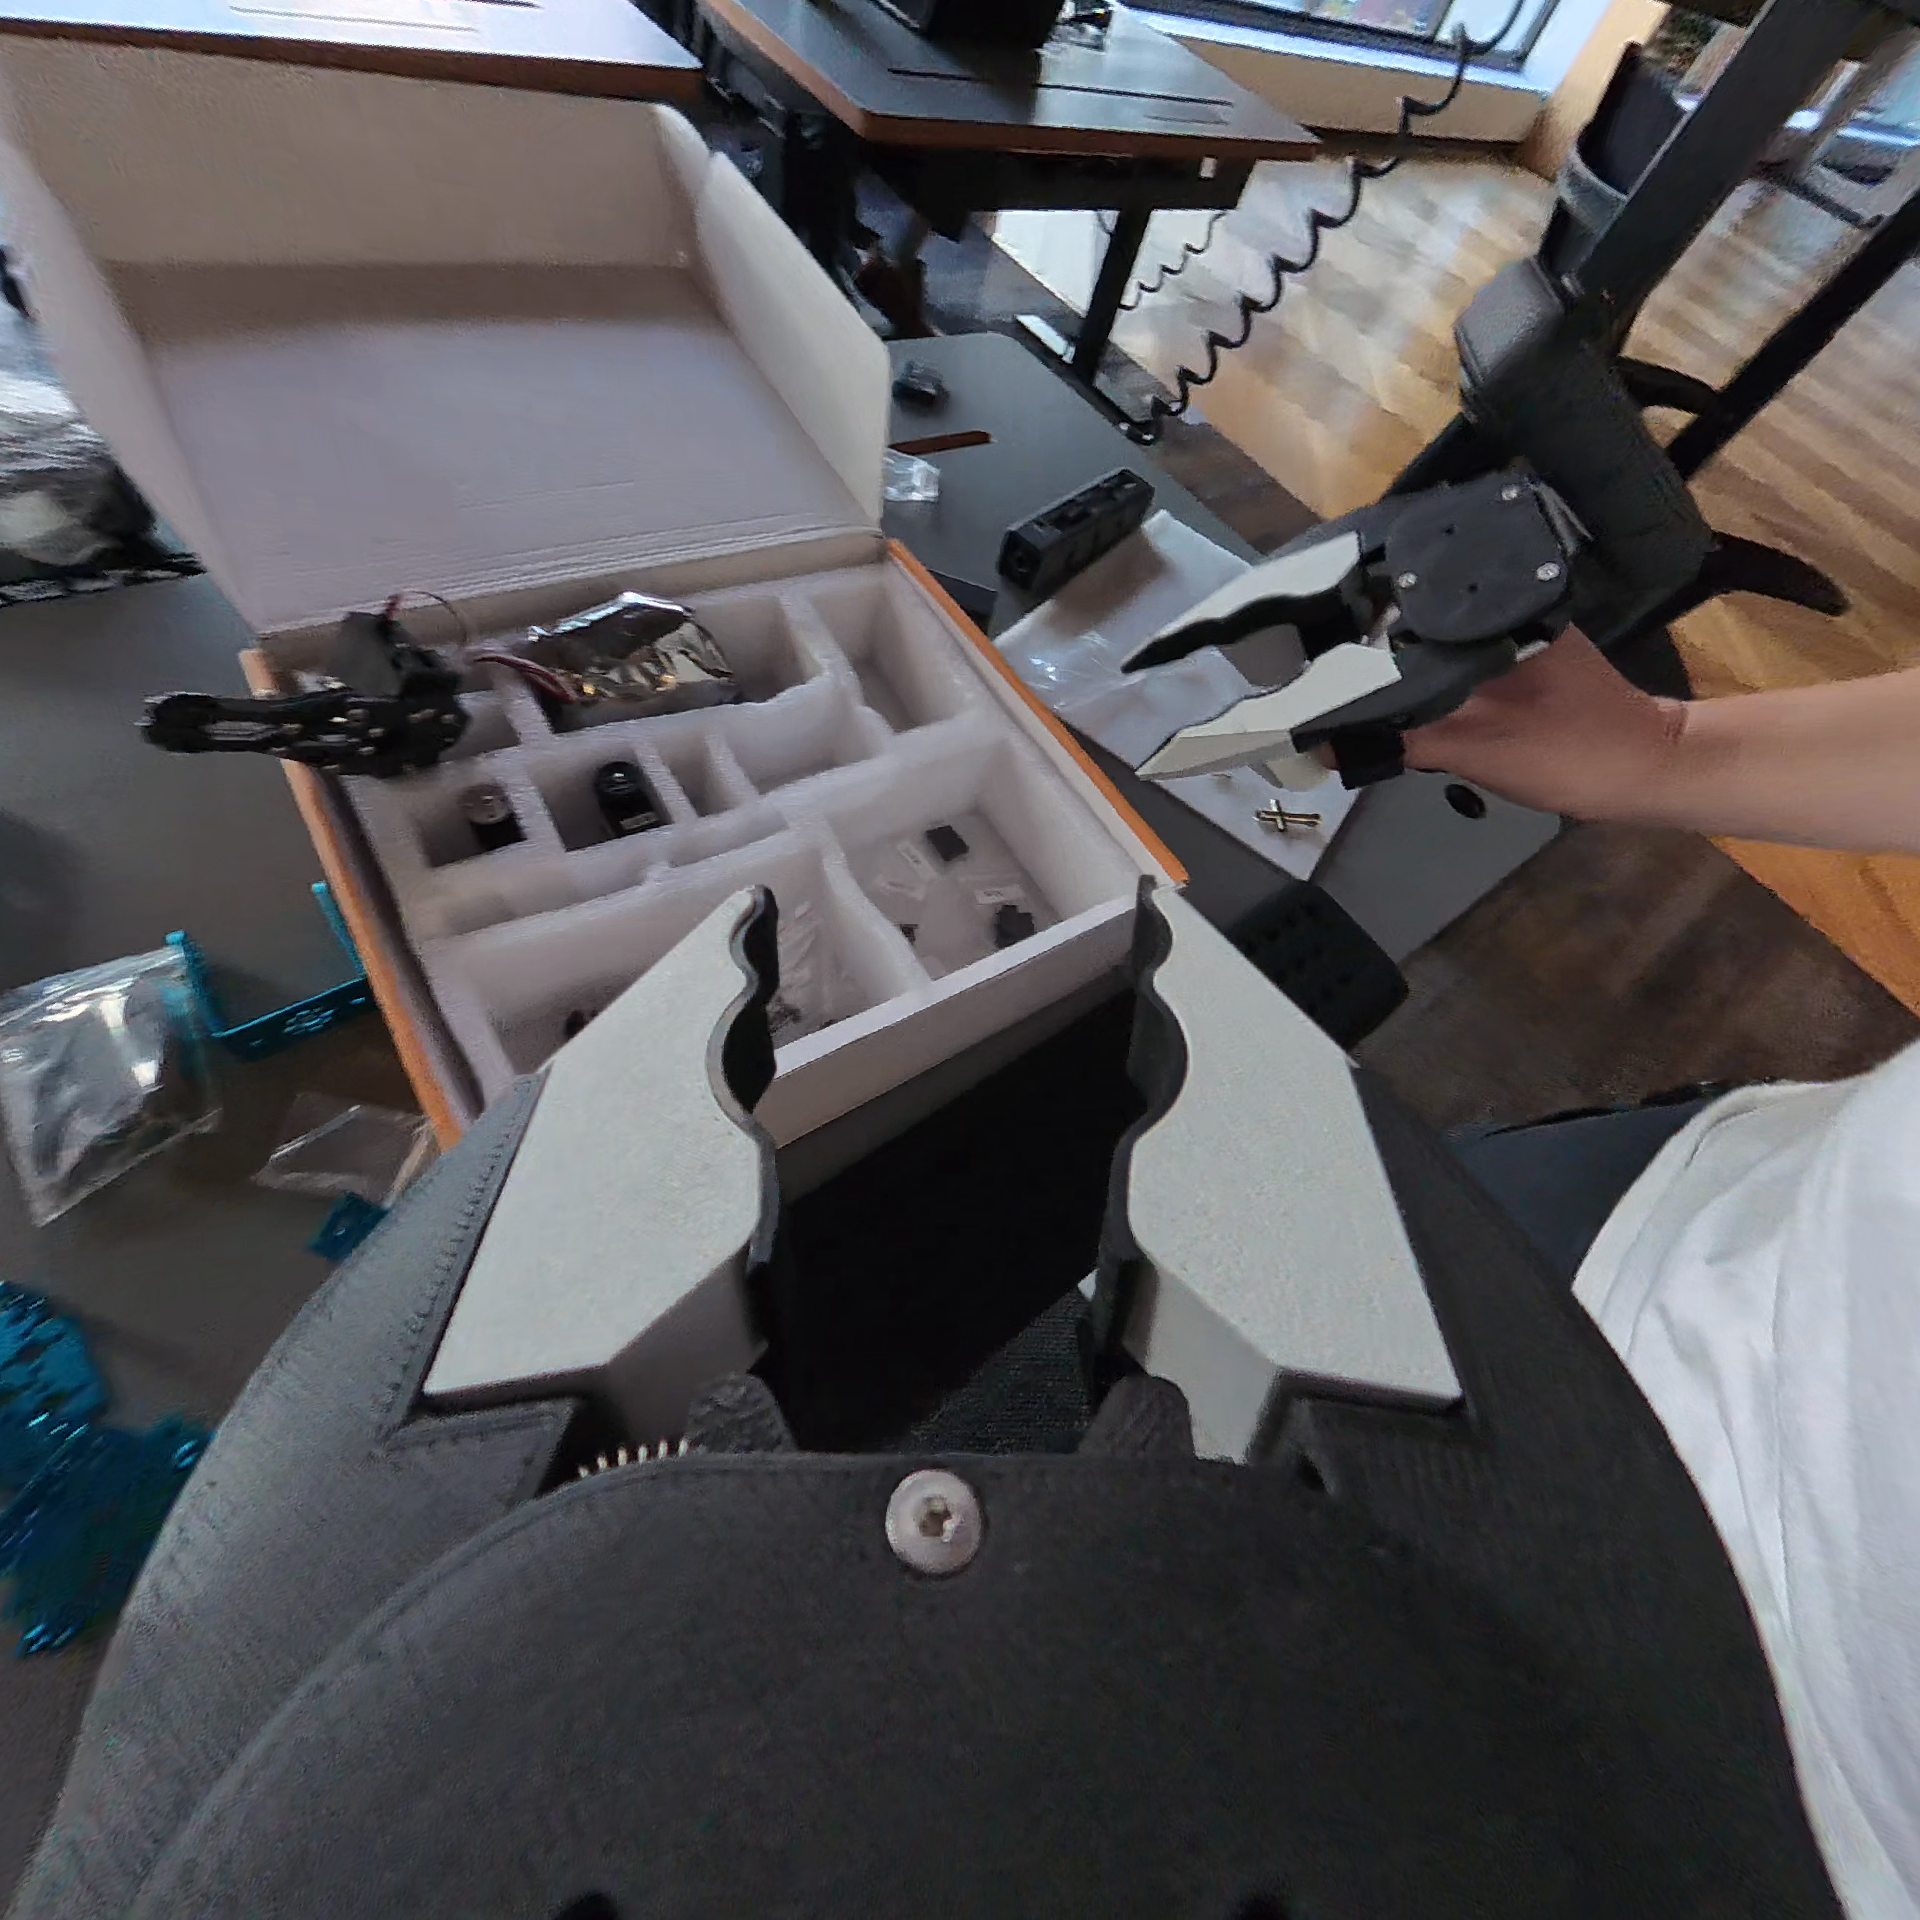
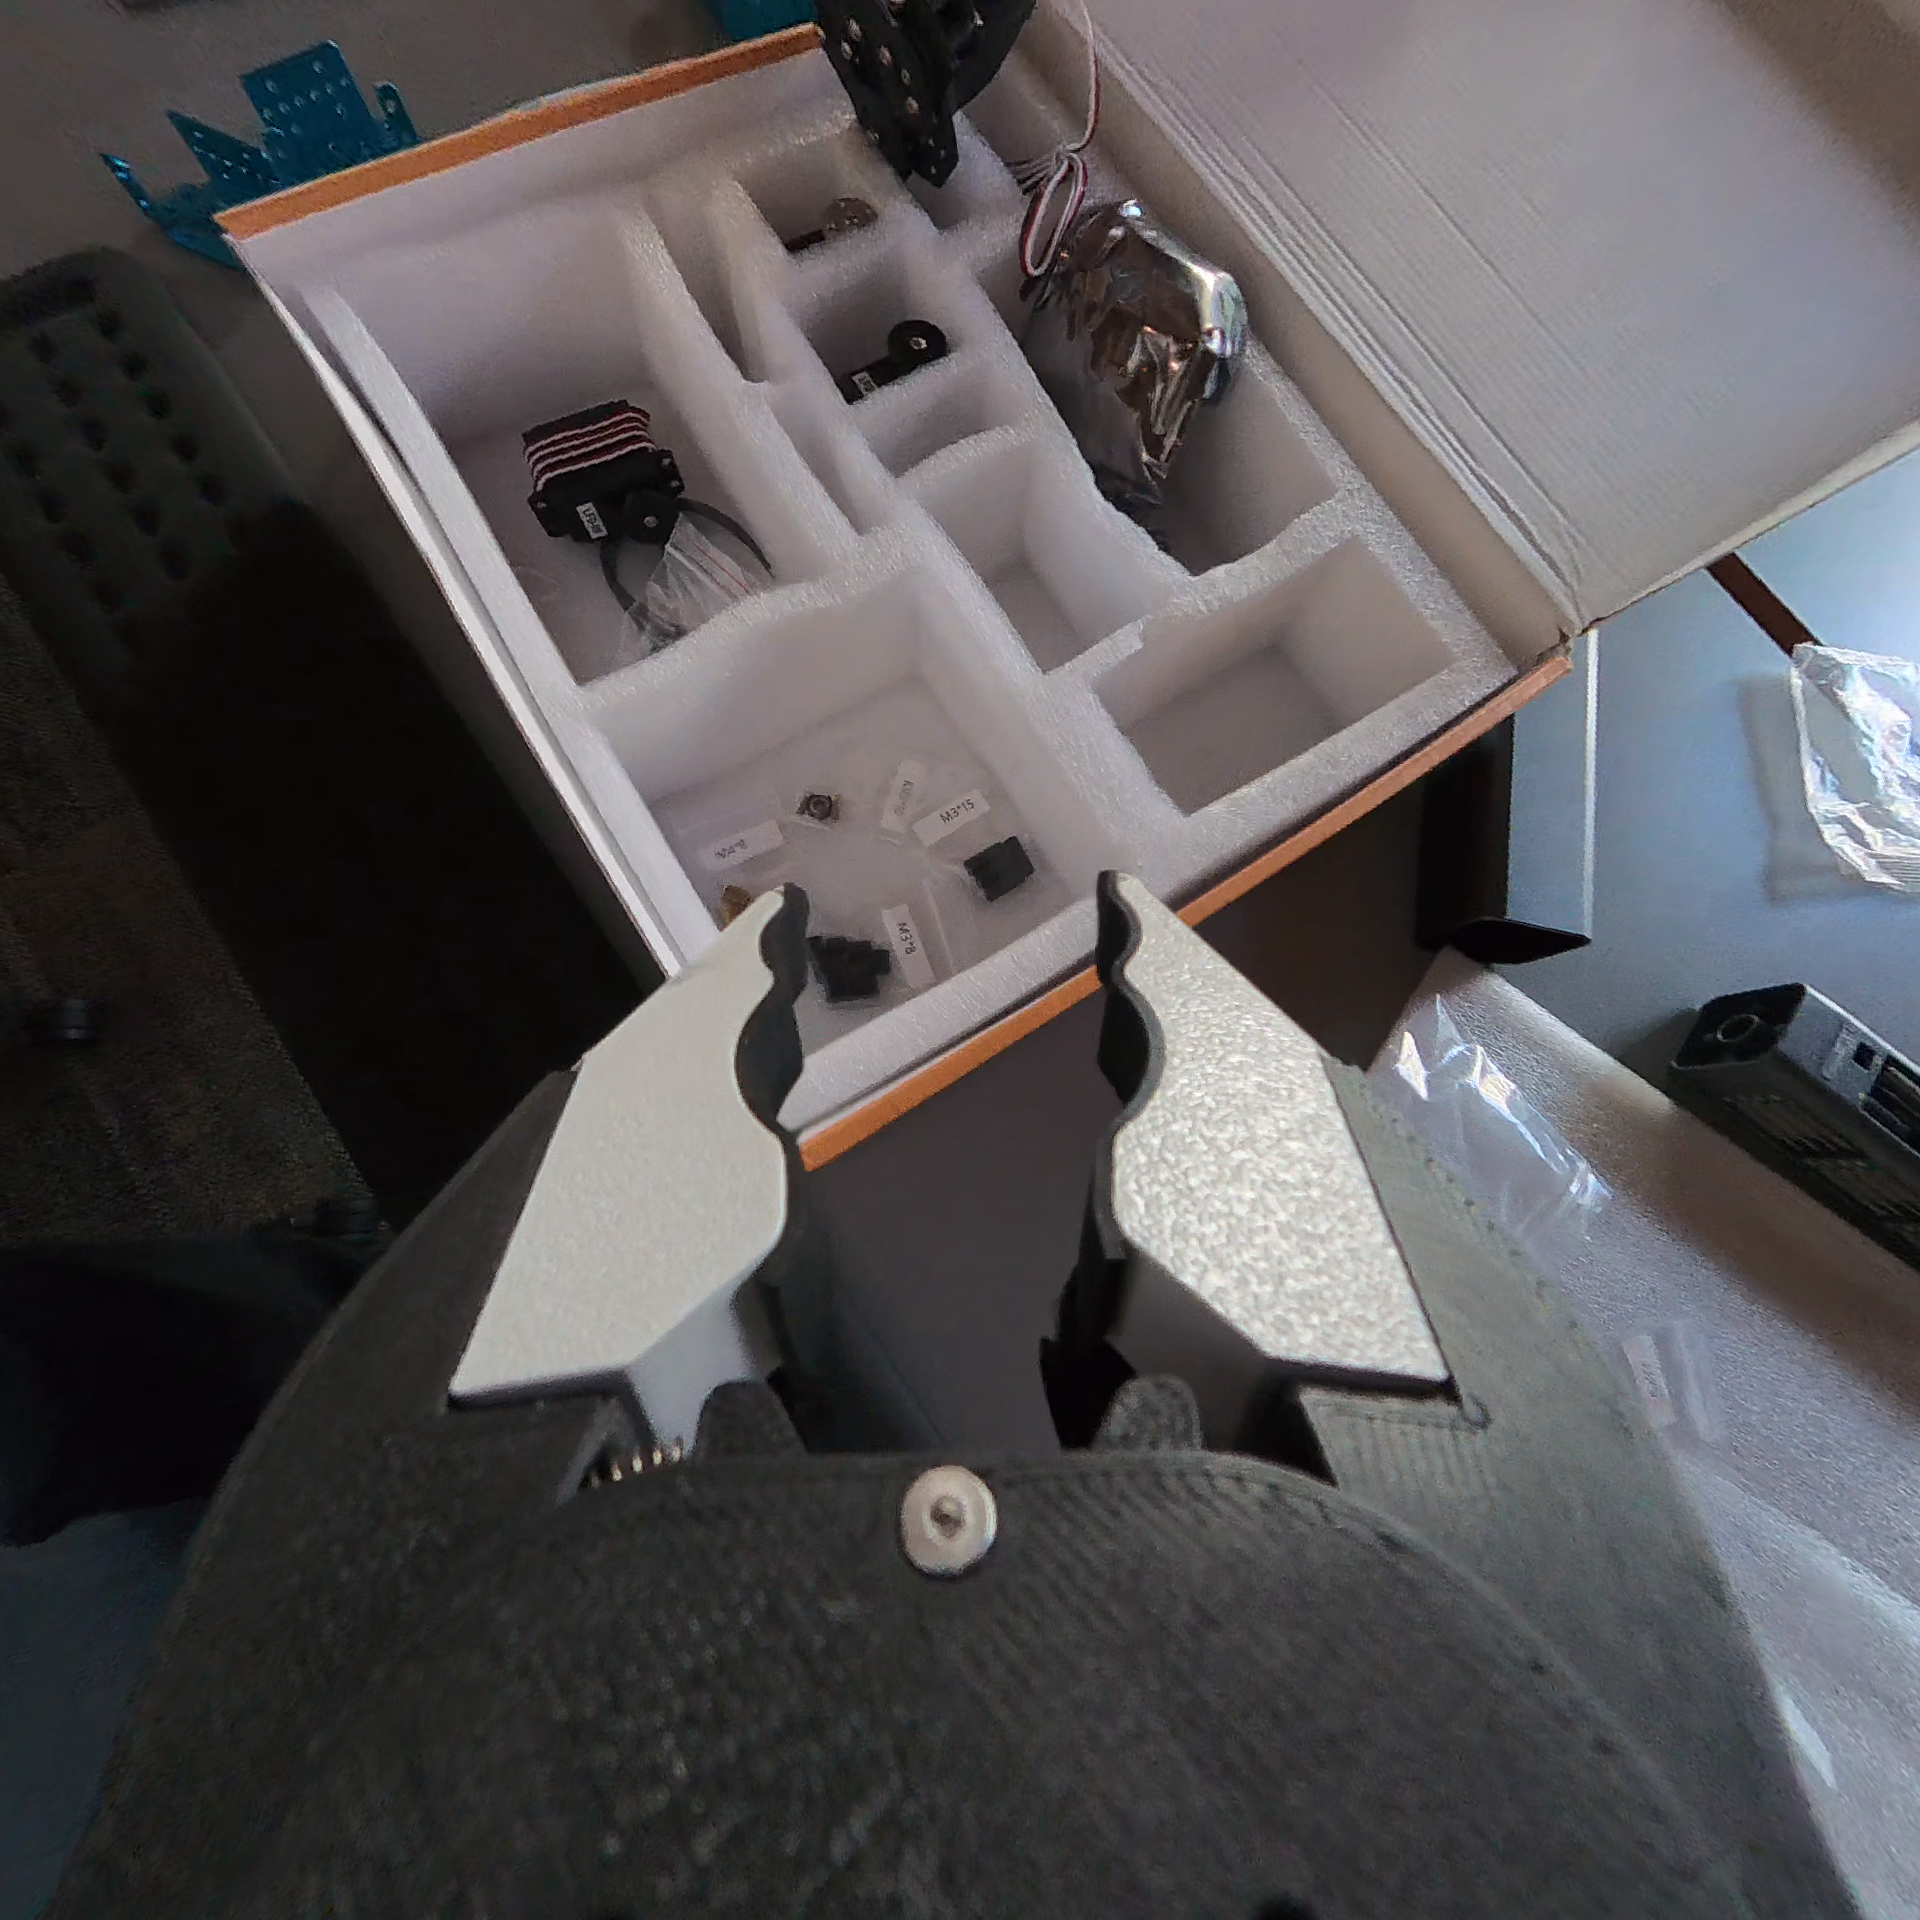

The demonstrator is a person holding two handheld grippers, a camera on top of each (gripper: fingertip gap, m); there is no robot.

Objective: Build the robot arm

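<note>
An open cardboard kit box (image 1: 1049, 727) with a white foam insert (image 2: 935, 623) lies on the dark table, lid up. Its pockets hold a black servo (image 2: 592, 478), a silvery bag (image 2: 1143, 353), small bagged screws and black parts (image 2: 894, 894), and a black bracket arm (image 1: 312, 717) sticking out over the left edge. My left gripper (image 1: 956, 914) is open and empty, just above the box's near edge. My right gripper (image 2: 951, 914) is open and empty above the screw pocket; it also shows in the left wrist view (image 1: 1143, 717), held by a hand to the right of the box.
Blue metal plates (image 1: 281, 1018) and plastic bags (image 1: 94, 1070) lie left of the box. A black oblong device (image 2: 1818, 1101), clear bags (image 2: 1860, 769) and a small brass cross piece (image 1: 1286, 819) lie to the right. A black chair (image 1: 1558, 436) and desks stand behind. Tip to tip, the grippers are about 25 cm apart.
</note>
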